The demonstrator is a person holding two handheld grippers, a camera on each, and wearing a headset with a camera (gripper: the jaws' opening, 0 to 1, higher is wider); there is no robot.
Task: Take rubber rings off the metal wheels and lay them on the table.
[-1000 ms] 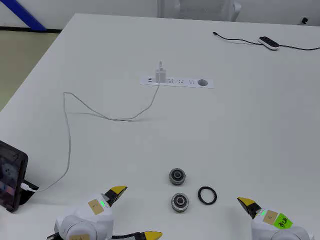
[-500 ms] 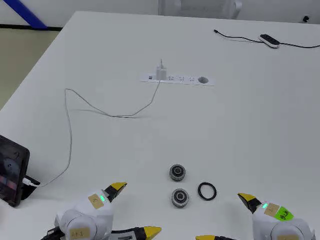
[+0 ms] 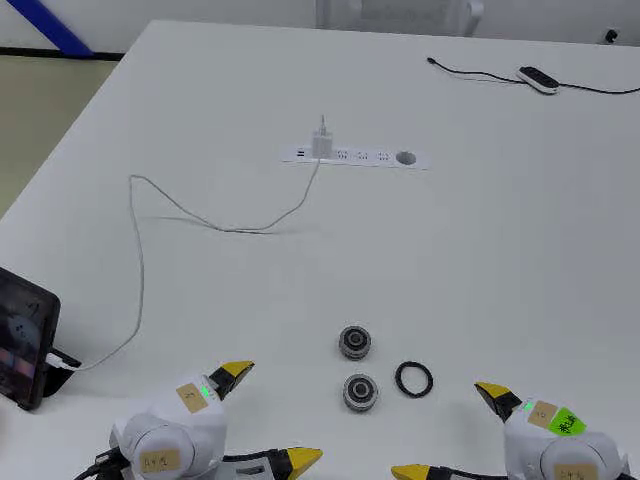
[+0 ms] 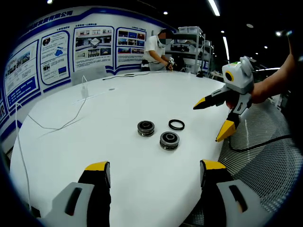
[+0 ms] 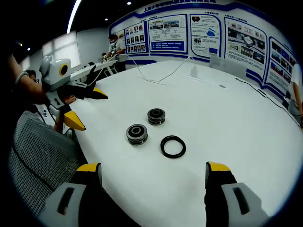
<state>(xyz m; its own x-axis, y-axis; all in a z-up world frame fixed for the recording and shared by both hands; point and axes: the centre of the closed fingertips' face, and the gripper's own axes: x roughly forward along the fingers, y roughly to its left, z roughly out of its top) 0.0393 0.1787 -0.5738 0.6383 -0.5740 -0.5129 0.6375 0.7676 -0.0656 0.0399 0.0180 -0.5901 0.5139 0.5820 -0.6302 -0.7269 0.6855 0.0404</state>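
Two small metal wheels, one farther [image 3: 354,342] and one nearer [image 3: 360,392], stand on the white table [image 3: 500,250], both with dark rims. A loose black rubber ring [image 3: 414,380] lies flat just right of them. My left gripper [image 3: 270,415] is open at the near edge, left of the wheels, with nothing in it. To their right my right gripper [image 3: 450,432] is open and holds nothing. In the left gripper view the wheels [image 4: 146,127] [image 4: 169,140] and ring [image 4: 176,124] lie ahead of the jaws. The right gripper view has the ring [image 5: 173,146] nearest and the wheels [image 5: 137,134] [image 5: 156,116] beyond it.
A power strip [image 3: 365,158] with a white charger [image 3: 321,146] lies mid-table. Its thin cable [image 3: 140,250] runs to a dark phone [image 3: 20,340] at the left edge. A small remote [image 3: 536,80] on a black cord sits at the far right.
The head camera has shifted a little. Both grippers have edged slightly further into view at the near edge. The wheels and the ring have not moved.
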